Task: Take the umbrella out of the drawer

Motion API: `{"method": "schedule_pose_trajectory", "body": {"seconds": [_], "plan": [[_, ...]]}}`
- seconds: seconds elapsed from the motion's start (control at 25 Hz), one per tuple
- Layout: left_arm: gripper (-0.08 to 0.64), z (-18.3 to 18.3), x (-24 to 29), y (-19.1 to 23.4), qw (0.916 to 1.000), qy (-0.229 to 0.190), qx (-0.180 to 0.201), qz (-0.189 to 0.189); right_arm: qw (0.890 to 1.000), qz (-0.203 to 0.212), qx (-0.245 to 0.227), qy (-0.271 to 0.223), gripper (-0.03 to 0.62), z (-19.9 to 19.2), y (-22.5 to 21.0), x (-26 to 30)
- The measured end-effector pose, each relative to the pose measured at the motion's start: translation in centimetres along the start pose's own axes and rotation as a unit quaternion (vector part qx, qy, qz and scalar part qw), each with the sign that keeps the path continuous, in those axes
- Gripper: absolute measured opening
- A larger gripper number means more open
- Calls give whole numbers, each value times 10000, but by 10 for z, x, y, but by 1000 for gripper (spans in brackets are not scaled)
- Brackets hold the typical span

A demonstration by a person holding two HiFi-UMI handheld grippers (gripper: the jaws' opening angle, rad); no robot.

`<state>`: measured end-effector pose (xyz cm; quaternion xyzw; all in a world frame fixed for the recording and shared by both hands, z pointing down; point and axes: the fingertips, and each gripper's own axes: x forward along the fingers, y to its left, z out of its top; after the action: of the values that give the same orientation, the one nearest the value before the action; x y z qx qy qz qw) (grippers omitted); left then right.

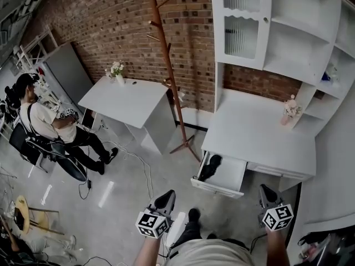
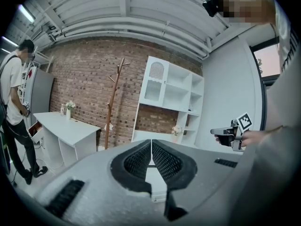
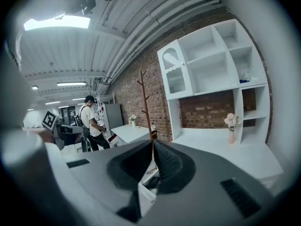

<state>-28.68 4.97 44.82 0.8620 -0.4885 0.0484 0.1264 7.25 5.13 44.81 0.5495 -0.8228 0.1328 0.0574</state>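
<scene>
Approach seems the step in hand. Left gripper has its jaws pressed together and holds nothing. The black umbrella lies untouched in the open drawer, farther away, between the 2 grippers. The right gripper is also closed and empty. Next, I judge, 1 gripper must open and reach into the drawer.

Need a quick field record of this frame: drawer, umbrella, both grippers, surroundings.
drawer: open, pulled out of the white desk
umbrella: black, folded, lying in the drawer's left part, not yet taken
left gripper: jaws together, nothing between them, short of the drawer
right gripper: jaws together, nothing between them, short of the drawer
surroundings: wooden coat rack left of the desk; a person at far left
</scene>
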Motion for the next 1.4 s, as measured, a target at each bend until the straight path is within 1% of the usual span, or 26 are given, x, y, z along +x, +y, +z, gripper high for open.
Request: {"method": "schedule_pose_trajectory", "body": {"seconds": [0.36,0.68,0.84,1.04,1.24,1.4], "plan": [[26,15,63,45,9991,180,-25,-376,9993,-367,72,78,31,16,-4,48],[26,17,116,70,9953,463,127,-836,9968,-737,200,229,31,15,-6,77],[26,15,139,86,9924,586,235,-1054,9952,-908,229,287,31,15,-2,92],[26,9,163,99,9874,725,229,-1387,9920,-1174,299,351,31,9,6,102],[26,4,182,101,9804,850,268,-1759,9885,-1414,354,408,31,3,16,103],[26,1,193,97,9764,904,293,-1941,9869,-1505,389,442,31,0,18,104]]}}
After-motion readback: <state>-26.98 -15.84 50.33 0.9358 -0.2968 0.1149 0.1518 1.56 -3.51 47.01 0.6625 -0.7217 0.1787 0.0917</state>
